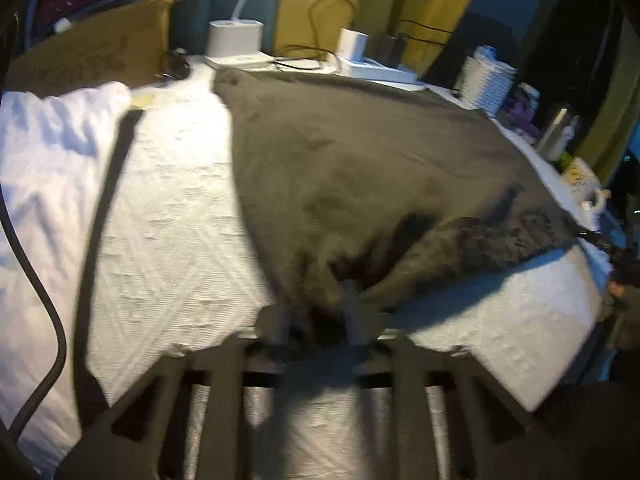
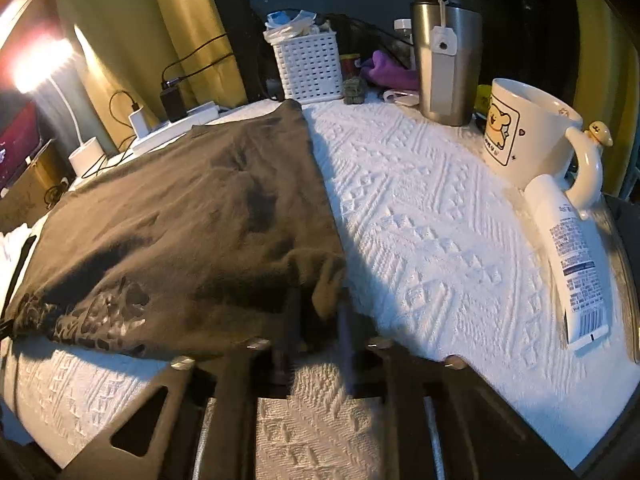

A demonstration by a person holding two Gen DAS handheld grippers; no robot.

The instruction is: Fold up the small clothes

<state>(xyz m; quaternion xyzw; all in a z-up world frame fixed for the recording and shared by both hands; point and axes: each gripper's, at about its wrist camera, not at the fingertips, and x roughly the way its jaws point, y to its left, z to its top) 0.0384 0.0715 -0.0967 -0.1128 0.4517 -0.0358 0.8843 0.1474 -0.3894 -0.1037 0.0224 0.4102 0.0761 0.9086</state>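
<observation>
My left gripper (image 1: pixel 318 304) is clenched on a bunched bit of the dark garment (image 1: pixel 360 152) at the near edge of the table (image 1: pixel 168 208); cloth puckers up between its fingers. My right gripper (image 2: pixel 316 312) is likewise clamped on the garment's near right corner, a fold of fabric pinched between the two fingers. The garment itself lies spread over the white textured cloth (image 2: pixel 420 220) that covers the table, running from the near edge back to the far edge, with a pale printed pattern (image 2: pixel 92 312) along its near hem.

Along the right edge of the table lies a white tube (image 2: pixel 568 260), touching the handle of a cream mug (image 2: pixel 524 128) just behind it. Farther back stand a steel tumbler (image 2: pixel 448 60) and a white slotted basket (image 2: pixel 308 66) near the far right corner. At the far edge, by the far left corner, chargers sit on a white power strip (image 2: pixel 176 128), beside a lit lamp (image 2: pixel 44 68).
</observation>
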